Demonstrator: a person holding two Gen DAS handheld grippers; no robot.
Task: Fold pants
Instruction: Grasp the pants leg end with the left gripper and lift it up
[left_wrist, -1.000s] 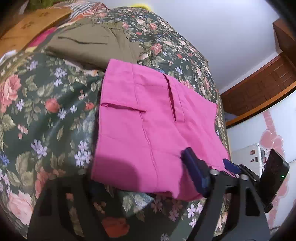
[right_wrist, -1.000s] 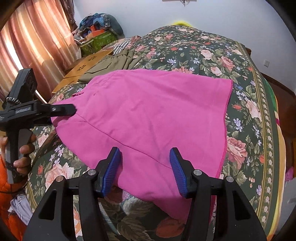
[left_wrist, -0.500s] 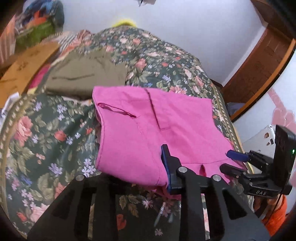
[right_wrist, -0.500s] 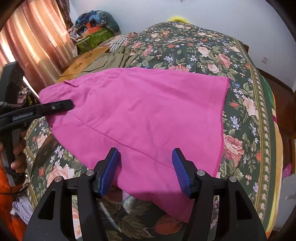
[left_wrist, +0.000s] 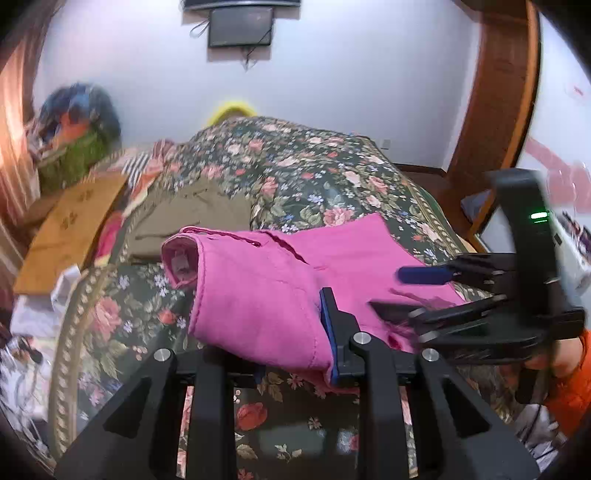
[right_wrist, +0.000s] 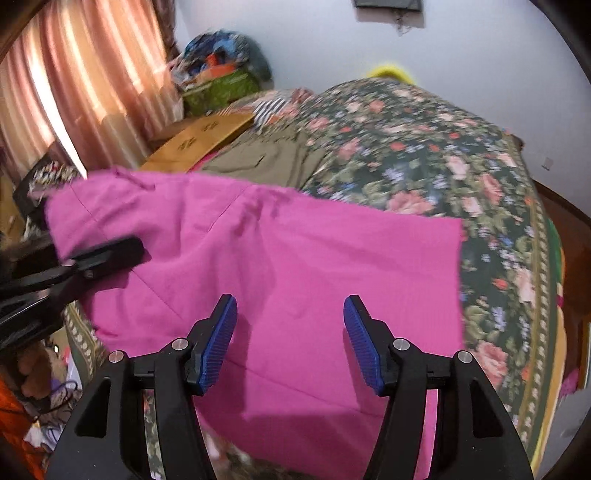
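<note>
**Pink pants lifted at one edge on the floral bed**

The bright pink cotton pants (right_wrist: 280, 258) lie spread across the near half of the bed with its dark green, rose-patterned bedspread (right_wrist: 424, 155), the hem side reaching toward the bed's right edge. Their near left edge is raised off the cover and curls over, so the waistband opening (left_wrist: 181, 262) gapes toward the left side of the bed.

The left gripper (left_wrist: 295, 350), a black frame with blue ribbed pads, has just been closing its jaws, and pink cloth is pinched between them; only one blue pad (left_wrist: 327, 325) shows, the other is buried under the fabric. In the right wrist view the same tool's black finger (right_wrist: 107, 254) lies against the cloth at the left edge.

The right gripper (right_wrist: 290, 343) hangs over the pants' near edge with its jaws apart, pink cloth showing in the gap but neither pad pressing on it.

Farther back on the bedspread, a folded olive-green garment (right_wrist: 266, 158) lies just beyond the pants, near a flat brown cardboard sheet (right_wrist: 199, 140) at the bed's left edge. An orange sleeve (left_wrist: 569, 391) shows behind the right gripper.
</note>
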